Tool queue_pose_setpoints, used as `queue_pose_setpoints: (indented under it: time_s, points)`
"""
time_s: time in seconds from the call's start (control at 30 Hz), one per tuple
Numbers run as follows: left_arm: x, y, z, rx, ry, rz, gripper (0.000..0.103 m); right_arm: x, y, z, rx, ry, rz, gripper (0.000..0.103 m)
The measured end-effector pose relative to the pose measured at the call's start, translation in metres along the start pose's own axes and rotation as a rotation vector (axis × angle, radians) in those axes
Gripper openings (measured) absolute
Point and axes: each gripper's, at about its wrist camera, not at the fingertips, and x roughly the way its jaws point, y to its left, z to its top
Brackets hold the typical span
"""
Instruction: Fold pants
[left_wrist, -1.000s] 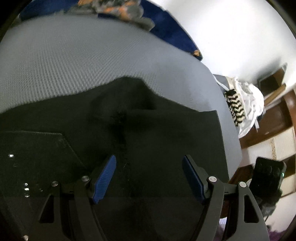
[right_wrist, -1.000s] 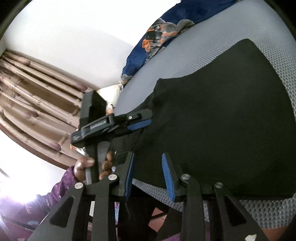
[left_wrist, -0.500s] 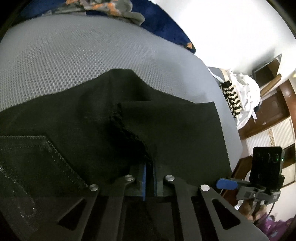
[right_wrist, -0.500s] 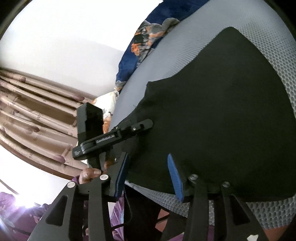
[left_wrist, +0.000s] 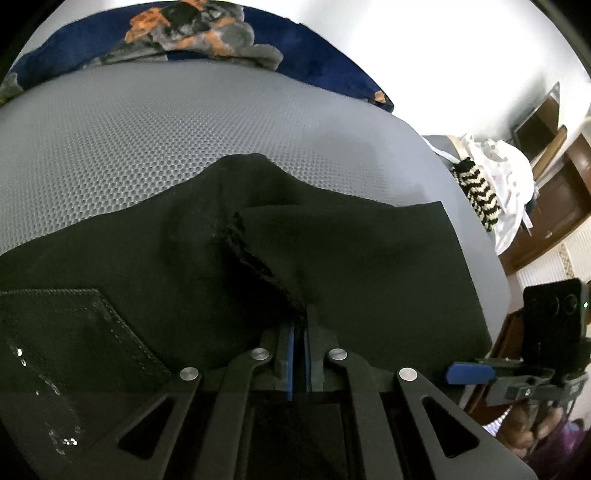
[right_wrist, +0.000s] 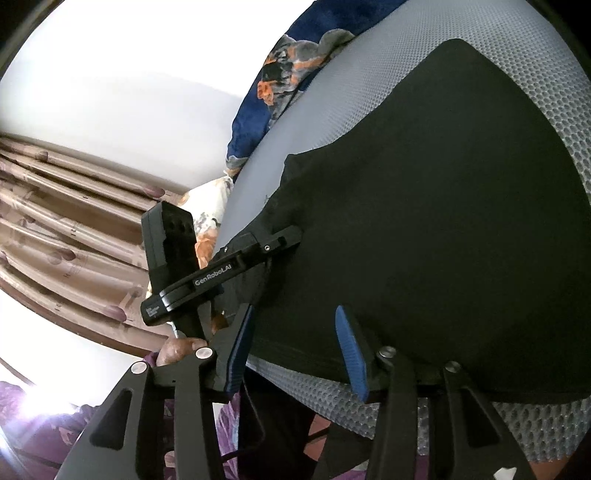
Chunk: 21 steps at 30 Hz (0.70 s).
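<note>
Black pants lie spread on a grey mesh mattress. A back pocket shows at the lower left. My left gripper is shut on a pinched-up ridge of the pants fabric, which rises in a fold toward the seam. In the right wrist view the pants cover the mattress. My right gripper is open, its blue pads on either side of the pants' near edge, not touching. The left gripper shows there, clamped on the fabric.
A blue patterned blanket lies along the far edge of the mattress. A heap of white and striped clothes sits at the right beside wooden furniture. Brown curtains hang at the left. The right gripper shows at the mattress's right edge.
My left gripper went from open to shut on the pants and has lifted a fold of fabric. My right gripper has opened wider and moved closer to the pants' edge.
</note>
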Motion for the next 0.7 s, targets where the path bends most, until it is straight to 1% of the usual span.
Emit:
queue_pose_setpoints:
  time_s: [0.07,0.13,0.17,0.2,0.23,0.27,0.3,0.37,0.4,0.43,0.47,0.5,0.57,0.6,0.67,0.7]
  points:
    - [-0.004,0.004,0.001,-0.039,-0.001,-0.021,0.005,-0.002,0.002,0.001,0.003,-0.007,0.015,0.045]
    - [-0.008,0.006,0.003,-0.067,-0.013,-0.023,0.009,-0.004,0.006,0.002,-0.006,-0.02,0.04,0.045]
    - [-0.014,0.009,0.003,-0.084,-0.023,-0.02,0.016,-0.004,0.011,0.002,-0.024,-0.02,0.062,0.045]
    - [-0.018,0.012,0.004,-0.104,-0.025,-0.019,0.025,-0.002,0.015,0.001,-0.043,-0.014,0.077,0.045]
    - [-0.024,0.016,0.006,-0.141,-0.026,-0.032,0.03,0.002,0.021,-0.002,-0.071,-0.003,0.088,0.045]
    - [-0.03,0.019,0.006,-0.162,-0.034,-0.047,0.038,0.008,0.027,-0.006,-0.102,0.017,0.085,0.045]
    - [-0.037,0.021,0.006,-0.18,-0.051,-0.057,0.046,0.015,0.03,-0.009,-0.13,0.036,0.064,0.045]
    - [-0.053,0.023,0.004,-0.188,-0.074,-0.035,0.057,0.04,0.036,-0.019,-0.222,0.103,-0.05,0.043]
    - [-0.059,0.022,0.003,-0.183,-0.074,-0.029,0.057,0.048,0.04,-0.024,-0.276,0.116,-0.112,0.04]
    - [-0.063,0.021,0.002,-0.173,-0.068,-0.022,0.057,0.053,0.047,-0.028,-0.351,0.111,-0.185,0.035]
    - [-0.067,0.019,0.0,-0.163,-0.066,-0.003,0.057,0.056,0.054,-0.029,-0.402,0.113,-0.227,0.035]
    - [-0.075,0.017,-0.003,-0.148,-0.075,0.039,0.057,0.054,0.057,-0.028,-0.405,0.11,-0.227,0.036]
    - [-0.087,0.012,-0.008,-0.116,-0.085,0.105,0.057,0.044,0.059,-0.024,-0.373,0.072,-0.189,0.037]
    - [-0.096,0.009,-0.011,-0.098,-0.096,0.162,0.057,0.035,0.059,-0.02,-0.347,0.041,-0.162,0.037]
    - [-0.111,0.005,-0.016,-0.076,-0.131,0.235,0.058,0.02,0.057,-0.013,-0.288,0.003,-0.104,0.037]
    - [-0.12,0.003,-0.018,-0.067,-0.146,0.273,0.063,0.015,0.056,-0.01,-0.262,-0.007,-0.078,0.038]
